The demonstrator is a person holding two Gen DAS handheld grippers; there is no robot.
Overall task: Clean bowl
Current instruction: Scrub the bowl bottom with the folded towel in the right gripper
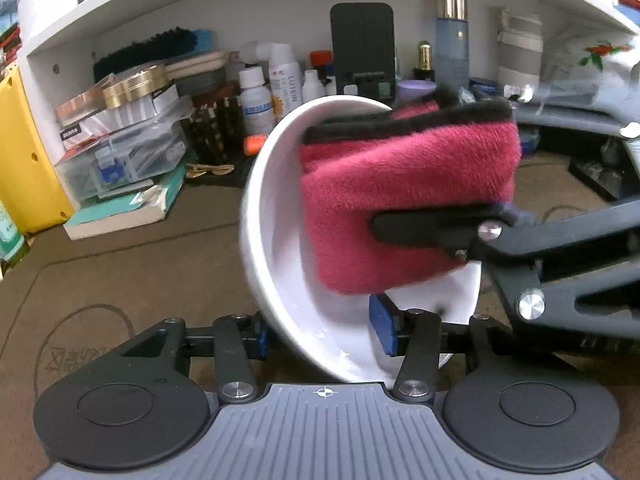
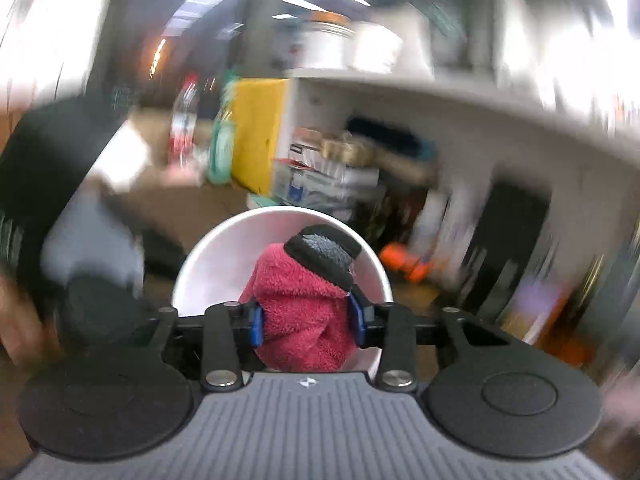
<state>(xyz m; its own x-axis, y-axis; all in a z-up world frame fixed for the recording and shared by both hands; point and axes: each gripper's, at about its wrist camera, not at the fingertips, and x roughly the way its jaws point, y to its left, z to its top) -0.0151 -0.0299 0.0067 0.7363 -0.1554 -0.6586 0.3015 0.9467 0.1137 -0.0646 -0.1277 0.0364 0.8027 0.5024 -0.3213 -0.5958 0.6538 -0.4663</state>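
Where the left wrist view looks out, the left gripper (image 1: pixel 324 330) pinches the near rim of the white bowl (image 1: pixel 272 216), one blue pad outside the wall and one inside, holding it tipped with its mouth toward the right. The red cloth (image 1: pixel 400 200), black-edged, fills most of that mouth, clamped in the right gripper (image 1: pixel 404 226), which reaches in from the right. Brown mat (image 1: pixel 120 272) lies bare to the left and below; a crowded white shelf (image 1: pixel 240 12) closes the far side, bottles and boxes packed under it.

In the blurred right wrist view, the right gripper's (image 2: pixel 308 322) blue pads squeeze the cloth (image 2: pixel 304 320) from both sides, its folded tip inside the bowl (image 2: pixel 216 264). The bowl's round rim rings the cloth closely, with bare white wall on the left.
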